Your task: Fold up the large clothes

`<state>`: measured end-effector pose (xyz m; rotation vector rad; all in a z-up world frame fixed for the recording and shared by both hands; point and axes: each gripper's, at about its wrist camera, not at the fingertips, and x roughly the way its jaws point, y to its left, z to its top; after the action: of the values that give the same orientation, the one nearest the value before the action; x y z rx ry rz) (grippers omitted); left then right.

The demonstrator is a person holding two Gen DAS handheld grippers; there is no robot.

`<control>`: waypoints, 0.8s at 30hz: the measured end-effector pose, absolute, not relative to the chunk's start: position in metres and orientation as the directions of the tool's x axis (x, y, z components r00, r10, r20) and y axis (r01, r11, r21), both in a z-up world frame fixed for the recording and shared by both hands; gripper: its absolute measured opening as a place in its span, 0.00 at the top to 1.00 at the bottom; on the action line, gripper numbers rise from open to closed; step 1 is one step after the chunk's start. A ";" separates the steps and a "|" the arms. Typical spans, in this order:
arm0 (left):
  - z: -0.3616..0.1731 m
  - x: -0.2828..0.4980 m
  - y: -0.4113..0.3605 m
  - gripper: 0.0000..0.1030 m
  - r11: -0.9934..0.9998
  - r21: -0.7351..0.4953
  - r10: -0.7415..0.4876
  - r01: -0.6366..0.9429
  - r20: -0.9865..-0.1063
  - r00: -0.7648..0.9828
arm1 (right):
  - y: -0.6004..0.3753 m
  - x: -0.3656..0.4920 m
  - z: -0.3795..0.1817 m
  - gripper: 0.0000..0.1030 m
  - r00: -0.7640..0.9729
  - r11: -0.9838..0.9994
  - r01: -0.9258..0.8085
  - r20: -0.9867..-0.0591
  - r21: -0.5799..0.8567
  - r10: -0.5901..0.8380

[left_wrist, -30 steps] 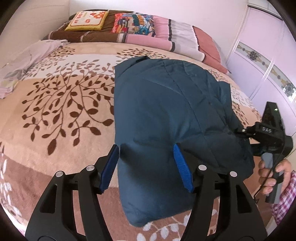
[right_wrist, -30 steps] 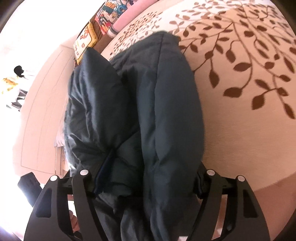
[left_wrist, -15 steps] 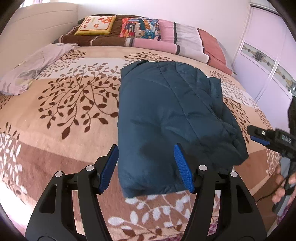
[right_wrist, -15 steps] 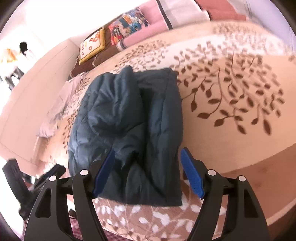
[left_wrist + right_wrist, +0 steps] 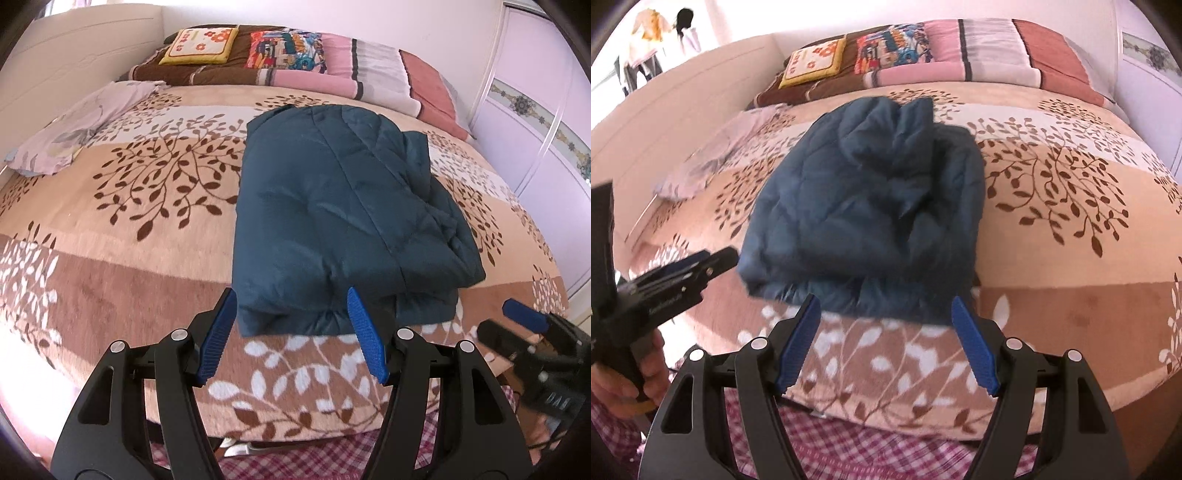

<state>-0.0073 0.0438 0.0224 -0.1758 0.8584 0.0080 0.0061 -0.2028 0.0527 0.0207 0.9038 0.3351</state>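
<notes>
A dark teal padded jacket [image 5: 332, 206] lies folded into a thick bundle on the bed's leaf-patterned blanket [image 5: 129, 206]. It also shows in the right wrist view [image 5: 871, 206]. My left gripper [image 5: 291, 310] is open and empty, just short of the jacket's near edge. My right gripper [image 5: 886, 314] is open and empty, held back at the foot of the bed near the jacket's front edge. The right gripper also shows in the left wrist view [image 5: 524, 325], and the left gripper in the right wrist view [image 5: 701, 266].
A pale lilac garment [image 5: 77, 125] lies at the bed's far left. Pillows and folded quilts [image 5: 295, 59] line the headboard. Wardrobe doors [image 5: 535, 122] stand on the right. A checked cloth [image 5: 886, 450] hangs below the bed's foot.
My right gripper let go of the jacket and pulled back to the foot of the bed. My left gripper also drew back. The jacket now lies free on the bed.
</notes>
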 end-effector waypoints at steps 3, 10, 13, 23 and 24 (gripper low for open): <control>0.021 -0.015 0.039 0.40 0.985 -0.151 -0.065 -0.079 -0.760 0.647 | -0.196 -0.002 0.046 0.32 0.565 0.951 -0.277 -0.777 0.140 0.279; 0.009 -0.031 0.032 0.40 0.981 -0.163 -0.063 -0.105 -0.782 0.620 | -0.186 -0.017 0.019 0.37 0.514 0.957 -0.261 -0.820 0.129 0.250; -0.001 -0.036 0.024 0.40 0.986 -0.143 -0.060 -0.091 -0.797 0.600 | -0.179 -0.024 0.011 0.37 0.507 0.955 -0.285 -0.832 0.084 0.225; -0.010 -0.042 0.013 0.40 0.990 -0.110 -0.042 -0.083 -0.813 0.580 | -0.177 -0.028 -0.003 0.37 0.499 0.958 -0.283 -0.848 0.035 0.178; -0.012 -0.042 0.013 0.40 0.990 -0.112 -0.043 -0.084 -0.816 0.576 | -0.178 -0.028 -0.003 0.37 0.498 0.959 -0.281 -0.849 0.035 0.177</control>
<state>-0.0420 0.0133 -0.0116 -0.1436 0.9577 0.0240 -0.0278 -0.1776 -0.0034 -0.1127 1.0131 0.2779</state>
